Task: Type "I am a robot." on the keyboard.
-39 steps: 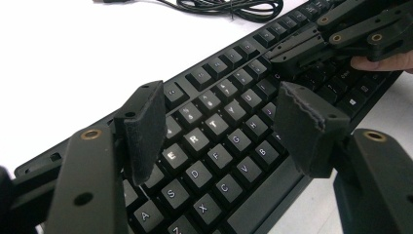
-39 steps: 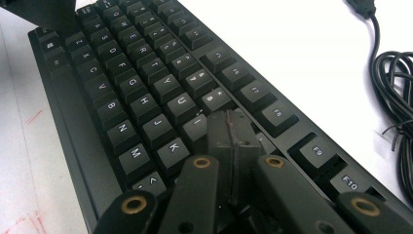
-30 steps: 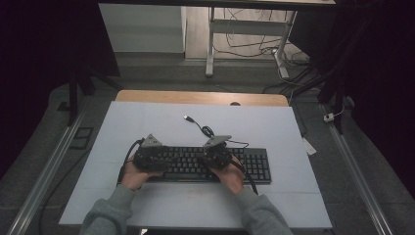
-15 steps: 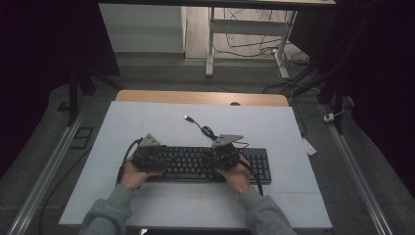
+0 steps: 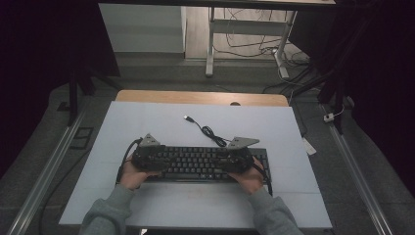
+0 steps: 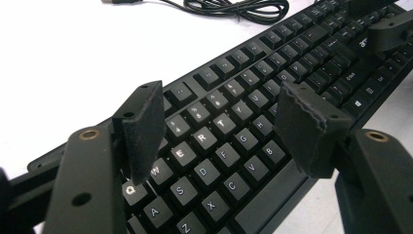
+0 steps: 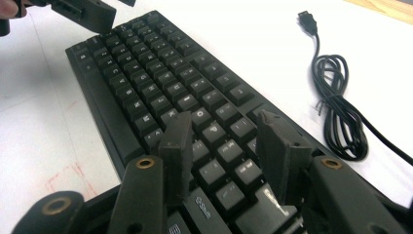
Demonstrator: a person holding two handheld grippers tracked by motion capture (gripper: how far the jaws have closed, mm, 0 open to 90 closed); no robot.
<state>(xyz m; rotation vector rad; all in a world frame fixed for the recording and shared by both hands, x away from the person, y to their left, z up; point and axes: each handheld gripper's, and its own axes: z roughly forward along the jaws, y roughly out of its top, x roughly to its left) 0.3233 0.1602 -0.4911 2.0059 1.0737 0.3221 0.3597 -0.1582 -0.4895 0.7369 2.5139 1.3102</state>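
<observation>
keyboard (image 5: 208, 164) lying flat across the near middle of the pale tabletop (image 5: 147, 122), long side toward the person, its cable (image 5: 208, 131) coiled loosely just behind it with the usb plug (image 5: 187, 118) lying free. left tongs (image 6: 219, 122) hovering over the q-w-e-r-t cluster, jaws spread wide with nothing between them, one pad (image 6: 142, 127) hanging just above the w and q keys. right tongs (image 7: 221, 146) poised over the o-p end near the shift key, likewise gaping and holding nothing. judging by this, step in hand looks like positioning both tools over the keys, for pressing or for taking hold of the board; hard to tell which. next move calls for a small, steady descent, keeping pads square to avoid striking neighbouring keys. compared with half a second ago, right tongs shifted slightly further toward the right end of the board; keyboard and cable unmoved.
</observation>
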